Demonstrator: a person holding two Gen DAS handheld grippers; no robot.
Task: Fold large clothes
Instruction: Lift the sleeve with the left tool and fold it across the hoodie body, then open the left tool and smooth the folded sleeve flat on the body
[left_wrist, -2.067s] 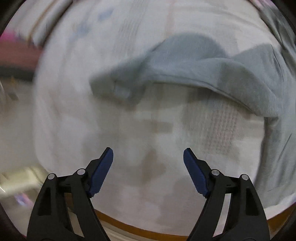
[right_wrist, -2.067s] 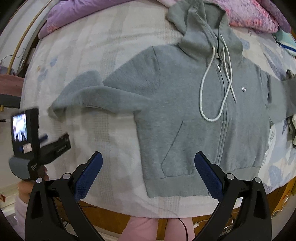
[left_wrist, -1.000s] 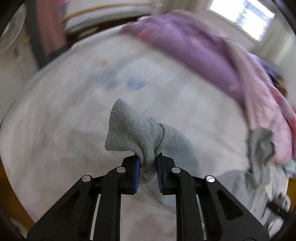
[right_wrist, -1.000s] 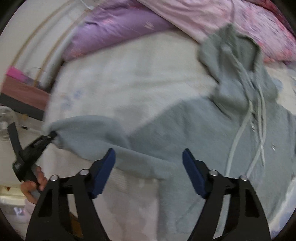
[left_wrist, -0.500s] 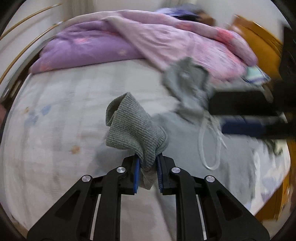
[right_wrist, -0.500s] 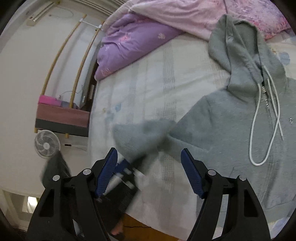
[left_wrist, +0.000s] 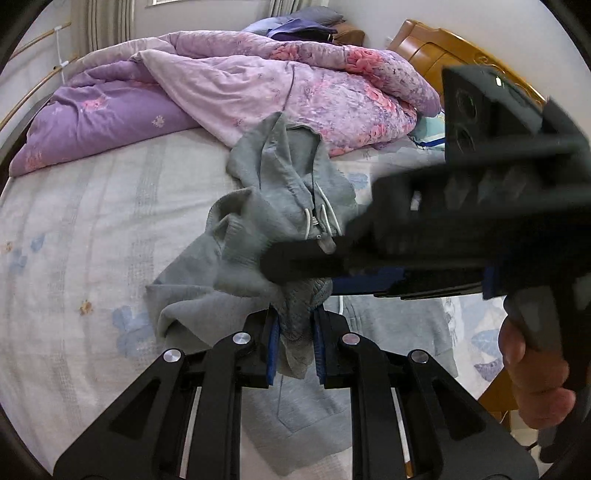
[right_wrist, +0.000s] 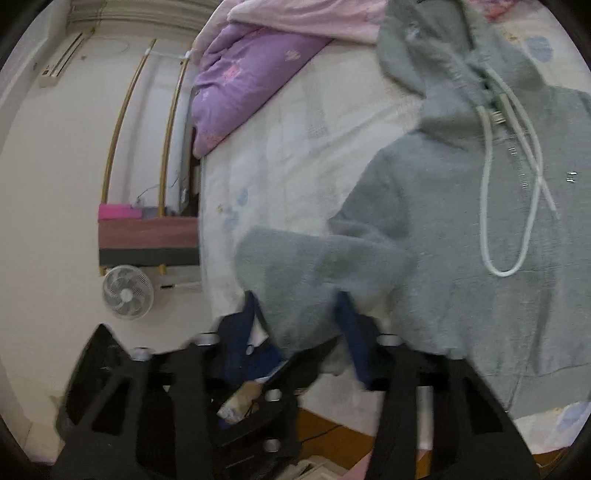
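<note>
A grey zip hoodie (right_wrist: 461, 221) with a white drawcord lies face up on the bed, its hood (left_wrist: 288, 177) toward the quilts. My left gripper (left_wrist: 295, 332) is shut on the ribbed cuff of one sleeve (left_wrist: 229, 258), which is lifted and bunched above the hoodie's body. My right gripper (left_wrist: 295, 271) reaches in from the right, just beyond the left one. In the right wrist view its jaws (right_wrist: 299, 321) are closing, with the same sleeve (right_wrist: 314, 266) between the blue pads (right_wrist: 349, 325) and filling the gap. A hand (left_wrist: 532, 369) holds its handle.
Purple and pink quilts (left_wrist: 221, 85) are heaped at the far side of the pale bed sheet (left_wrist: 92, 221). A wooden headboard (left_wrist: 424, 48) stands at the back right. Off the bed's left side are a small white fan (right_wrist: 127, 291) and a low shelf (right_wrist: 147, 236).
The left gripper has carried the cuff from the bed's left side over toward the hoodie's body. The right gripper has come in beside it and narrowed its jaws around the sleeve.
</note>
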